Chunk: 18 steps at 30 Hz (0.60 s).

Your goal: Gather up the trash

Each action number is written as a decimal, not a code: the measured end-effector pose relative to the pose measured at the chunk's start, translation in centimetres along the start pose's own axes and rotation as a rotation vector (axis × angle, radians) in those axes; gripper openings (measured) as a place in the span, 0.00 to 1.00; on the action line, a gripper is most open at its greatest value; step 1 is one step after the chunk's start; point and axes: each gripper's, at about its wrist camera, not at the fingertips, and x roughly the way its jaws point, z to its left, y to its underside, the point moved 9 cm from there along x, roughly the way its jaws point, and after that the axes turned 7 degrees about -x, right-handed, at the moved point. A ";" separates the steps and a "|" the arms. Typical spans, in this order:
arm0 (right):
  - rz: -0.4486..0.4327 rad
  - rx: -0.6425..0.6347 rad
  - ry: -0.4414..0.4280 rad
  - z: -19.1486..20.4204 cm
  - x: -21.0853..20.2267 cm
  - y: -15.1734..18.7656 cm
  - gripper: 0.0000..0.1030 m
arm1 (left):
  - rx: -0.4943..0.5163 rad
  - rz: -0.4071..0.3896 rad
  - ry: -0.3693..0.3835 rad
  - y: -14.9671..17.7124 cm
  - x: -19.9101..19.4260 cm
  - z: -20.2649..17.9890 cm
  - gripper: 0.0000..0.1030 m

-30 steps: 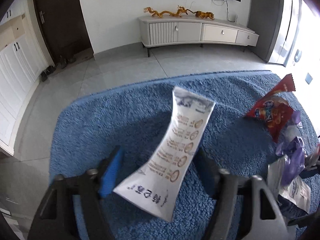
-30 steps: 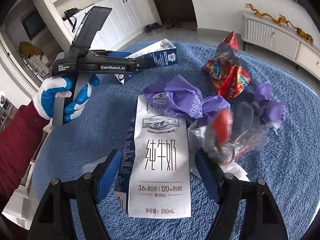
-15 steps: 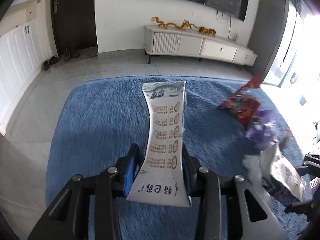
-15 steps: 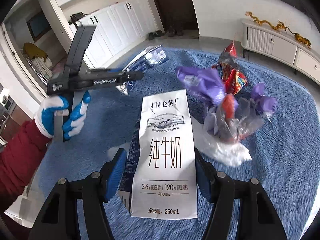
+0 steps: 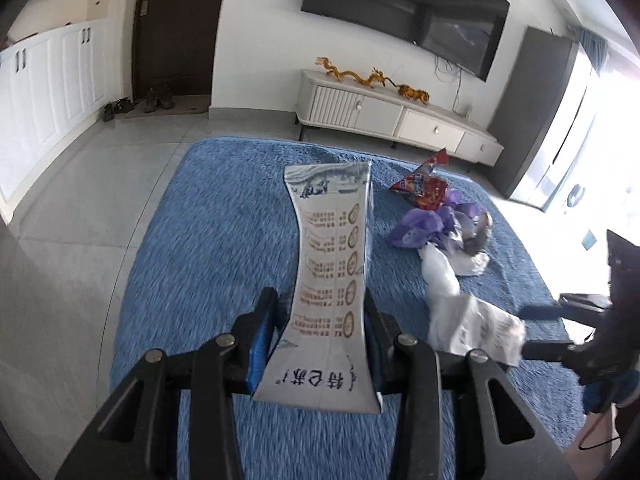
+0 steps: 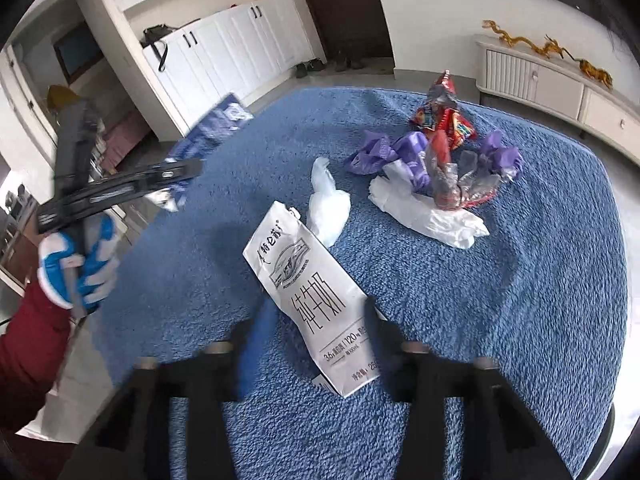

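Observation:
My left gripper is shut on a flattened white milk carton and holds it up over the blue fluffy surface. The right wrist view shows this gripper at the left in a gloved hand, the carton blurred. My right gripper has its jaws opening. A second milk carton lies tilted between them on the blue surface, and the pads do not press on it. Beyond lie a red snack wrapper, purple bags and white plastic bags.
A white TV cabinet with gold dragon figures stands by the far wall. White cupboards line the left side, with shoes by a dark door. Grey tiled floor surrounds the blue surface. A red sleeve is at the left edge.
The left gripper closed on its carton and carried it up and away to the left. The right gripper's jaws narrowed, then widened, and its carton now lies tilted.

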 end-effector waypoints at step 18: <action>0.129 -0.222 0.123 1.9 5.7 1.1 0.42 | -0.066 -0.046 0.010 5.0 -6.9 0.7 0.36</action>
